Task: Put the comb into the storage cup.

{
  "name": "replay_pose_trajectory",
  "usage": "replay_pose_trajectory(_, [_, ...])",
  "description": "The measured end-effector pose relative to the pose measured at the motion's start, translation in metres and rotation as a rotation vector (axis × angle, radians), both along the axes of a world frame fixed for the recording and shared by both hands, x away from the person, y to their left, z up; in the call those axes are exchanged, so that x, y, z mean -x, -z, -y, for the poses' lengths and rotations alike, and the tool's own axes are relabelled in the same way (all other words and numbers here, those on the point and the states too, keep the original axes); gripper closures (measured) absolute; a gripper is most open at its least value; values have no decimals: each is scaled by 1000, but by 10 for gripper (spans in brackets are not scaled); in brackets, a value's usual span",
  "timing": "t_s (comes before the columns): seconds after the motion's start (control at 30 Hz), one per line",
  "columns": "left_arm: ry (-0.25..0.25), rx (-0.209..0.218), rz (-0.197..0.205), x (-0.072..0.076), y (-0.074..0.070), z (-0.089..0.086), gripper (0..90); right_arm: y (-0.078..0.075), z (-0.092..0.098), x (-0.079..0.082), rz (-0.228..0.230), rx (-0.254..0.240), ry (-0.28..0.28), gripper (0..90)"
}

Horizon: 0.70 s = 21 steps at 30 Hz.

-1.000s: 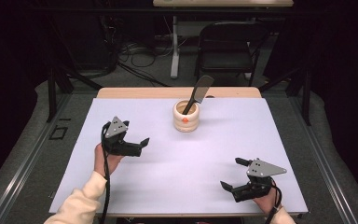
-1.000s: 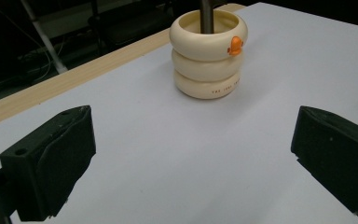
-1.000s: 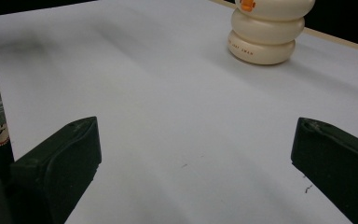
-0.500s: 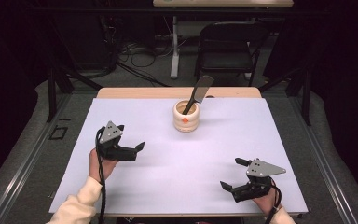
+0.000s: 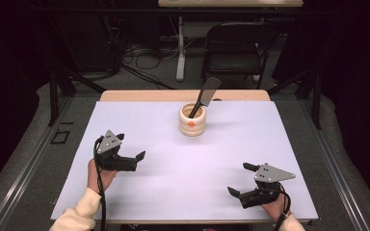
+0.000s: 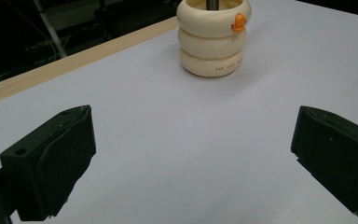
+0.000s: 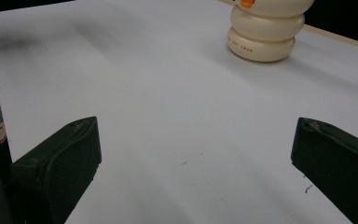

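The white worktop (image 5: 183, 192) is brightly and evenly lit from above, while the room behind it falls into near darkness. A soft shadow spreads right of the cream holder (image 5: 192, 120). In both gripper views the black jaws at the bottom edges are slightly soft. The far worktop in the right gripper view looks smeared and greyish.
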<state>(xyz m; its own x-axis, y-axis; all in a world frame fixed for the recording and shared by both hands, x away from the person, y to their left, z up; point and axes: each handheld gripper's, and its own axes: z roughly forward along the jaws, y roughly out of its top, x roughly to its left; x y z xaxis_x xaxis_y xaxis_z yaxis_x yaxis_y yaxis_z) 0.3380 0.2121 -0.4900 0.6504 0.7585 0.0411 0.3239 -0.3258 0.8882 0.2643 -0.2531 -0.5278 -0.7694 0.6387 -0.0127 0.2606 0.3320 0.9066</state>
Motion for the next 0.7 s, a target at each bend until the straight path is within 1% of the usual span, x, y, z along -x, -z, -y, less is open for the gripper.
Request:
replay_pose_trajectory(0.4, [-14,14,-1,11,7,-11,0,0,0,0,-3,-1,2,9])
replay_pose_trajectory(0.53, [-16,13,-9,17,13,-13,0,0,1,0,-3,2,5,9])
replay_pose_trajectory(0.67, [-29,18,-14,23,19,-17,0,0,0,0,-4,1,4,9])
replay_pose_trajectory(0.7, [-29,13,-18,25,20,-18,0,0,0,0,-5,2,4,9])
